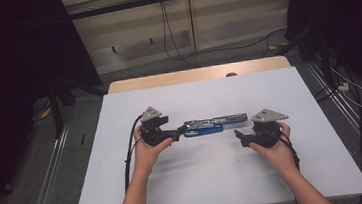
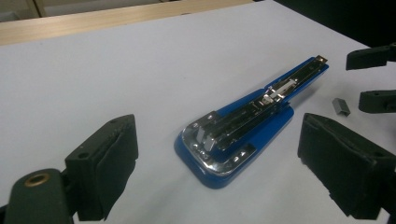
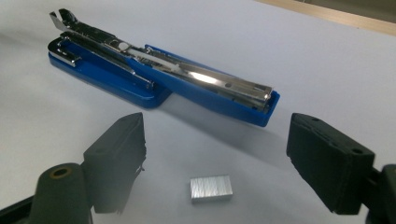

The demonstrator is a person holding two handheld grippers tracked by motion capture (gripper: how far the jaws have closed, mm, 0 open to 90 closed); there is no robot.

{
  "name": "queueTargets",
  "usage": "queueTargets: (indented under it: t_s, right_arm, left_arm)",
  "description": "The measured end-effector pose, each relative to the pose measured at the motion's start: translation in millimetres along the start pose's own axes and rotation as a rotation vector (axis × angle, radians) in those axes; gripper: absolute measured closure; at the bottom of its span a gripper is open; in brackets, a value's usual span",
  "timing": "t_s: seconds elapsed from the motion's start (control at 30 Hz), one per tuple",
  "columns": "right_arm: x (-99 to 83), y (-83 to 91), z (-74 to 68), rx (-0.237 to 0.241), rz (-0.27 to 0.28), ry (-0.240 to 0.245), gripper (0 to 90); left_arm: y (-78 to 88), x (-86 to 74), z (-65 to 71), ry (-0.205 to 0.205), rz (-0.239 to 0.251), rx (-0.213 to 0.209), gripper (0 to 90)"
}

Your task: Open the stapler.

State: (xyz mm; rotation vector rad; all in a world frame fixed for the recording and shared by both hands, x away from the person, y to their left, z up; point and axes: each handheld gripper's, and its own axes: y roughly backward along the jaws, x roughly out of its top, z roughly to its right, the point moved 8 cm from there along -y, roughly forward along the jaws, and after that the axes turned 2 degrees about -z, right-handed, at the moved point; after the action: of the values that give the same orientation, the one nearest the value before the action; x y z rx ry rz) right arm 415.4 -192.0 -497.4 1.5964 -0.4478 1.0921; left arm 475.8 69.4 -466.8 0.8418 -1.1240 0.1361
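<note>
A blue stapler (image 1: 215, 125) lies folded open flat on the white table (image 1: 201, 180), its chrome staple rail facing up. My left gripper (image 1: 174, 132) is at the stapler's left end, open, and its jaws (image 2: 219, 140) stand on either side of the stapler's (image 2: 243, 126) rounded base without touching it. My right gripper (image 1: 239, 137) is open just in front of the stapler's right end. Between its jaws (image 3: 222, 140) a small silver block of staples (image 3: 211, 188) lies on the table, untouched. Beyond it lies the stapler (image 3: 163, 70). In the left gripper view the staples (image 2: 341, 106) sit by the right gripper (image 2: 371, 79).
A wooden strip (image 1: 196, 74) borders the table's far edge. Cables (image 1: 173, 42) run across the floor behind it, and metal rails (image 1: 50, 175) flank the table on both sides. Dark curtains (image 1: 10, 73) hang left and right.
</note>
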Motion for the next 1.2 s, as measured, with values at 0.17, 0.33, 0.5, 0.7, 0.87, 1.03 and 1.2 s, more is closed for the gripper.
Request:
queueTargets:
  t_s: [0.17, 0.33, 0.5, 0.7, 0.87, 1.03, 1.2]
  right_arm:
    - [-8.3, 0.5, -4.5, 0.016, -0.028, -0.003, 20.5]
    - [-18.2, 2.4, -9.7, 0.034, -0.060, -0.003, 22.9]
    - [-22.3, 4.4, -16.5, 0.044, -0.086, 0.011, 27.8]
    - [-25.9, 4.4, -17.9, 0.045, -0.112, 0.029, 37.8]
    - [-26.8, 2.9, -16.1, 0.032, -0.127, 0.022, 40.5]
    - [-26.9, 1.1, -14.4, 0.002, -0.141, 0.018, 43.7]
    - [-24.3, -2.9, -11.3, -0.039, -0.139, 0.007, 46.3]
  left_arm:
    - [4.6, -1.5, -1.2, 0.005, 0.004, 0.007, 12.1]
    - [7.7, -3.9, -1.3, 0.000, -0.005, 0.015, 11.9]
    - [9.9, -5.4, -1.4, -0.002, -0.009, 0.014, 11.5]
    - [10.9, -5.6, -1.5, -0.003, -0.010, 0.018, 10.9]
    - [10.7, -5.1, -2.1, -0.001, -0.005, 0.018, 11.0]
    - [9.3, -5.9, -2.0, -0.003, -0.011, 0.012, 10.9]
    - [8.4, -6.5, -2.6, -0.004, -0.012, 0.014, 11.0]
